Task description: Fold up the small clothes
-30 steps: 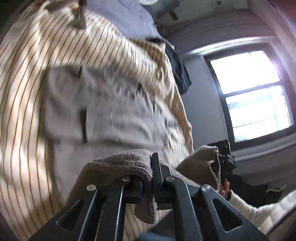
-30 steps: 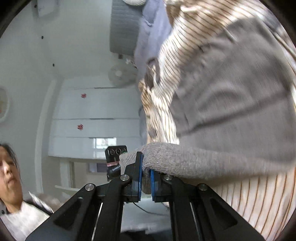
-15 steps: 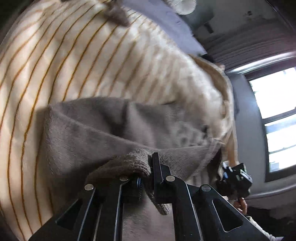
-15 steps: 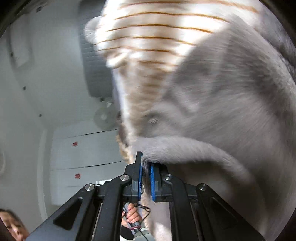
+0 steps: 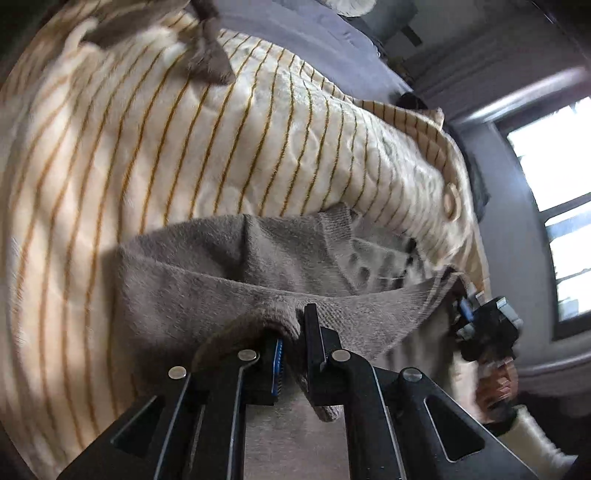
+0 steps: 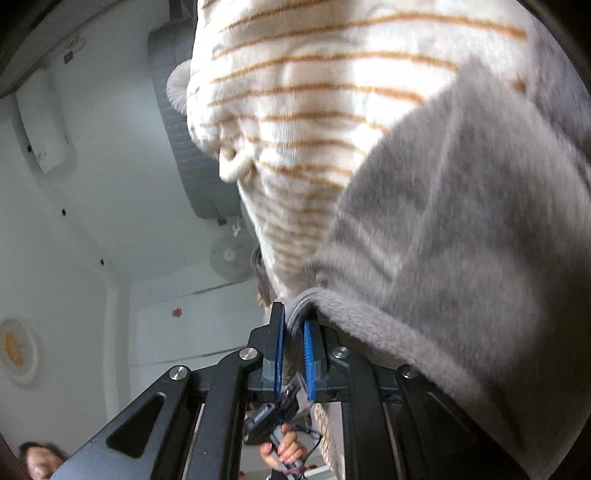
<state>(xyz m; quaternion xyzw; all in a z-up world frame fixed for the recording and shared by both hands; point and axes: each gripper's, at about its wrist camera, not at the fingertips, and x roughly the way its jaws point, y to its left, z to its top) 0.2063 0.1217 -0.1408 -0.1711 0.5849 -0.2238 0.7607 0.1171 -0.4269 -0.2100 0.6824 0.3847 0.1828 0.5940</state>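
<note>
A grey-brown fleece garment point(image 5: 207, 266) lies on the cream blanket with orange stripes point(image 5: 147, 147), its near edge folded over. My left gripper point(image 5: 293, 332) points down at that edge. Its jaws are opening and the fold still sits loosely between them. In the right wrist view the garment point(image 6: 461, 221) fills the right side. My right gripper point(image 6: 293, 325) is at the other corner, jaws opening, with the hem still between the blue pads point(image 6: 309, 354). The right gripper point(image 5: 487, 325) also shows at the garment's far end in the left wrist view.
A second brown cloth piece point(image 5: 207, 55) lies further up the blanket. Grey bedding point(image 5: 314, 29) is beyond it and a bright window point(image 5: 554, 184) at the right. A fan point(image 6: 229, 254) and white cupboard doors point(image 6: 184, 325) stand behind. A person point(image 6: 37, 461) is at the lower left.
Both grippers came down onto the blanket, carrying the garment's edge over itself. Their jaws were shut on the cloth and have now parted a little.
</note>
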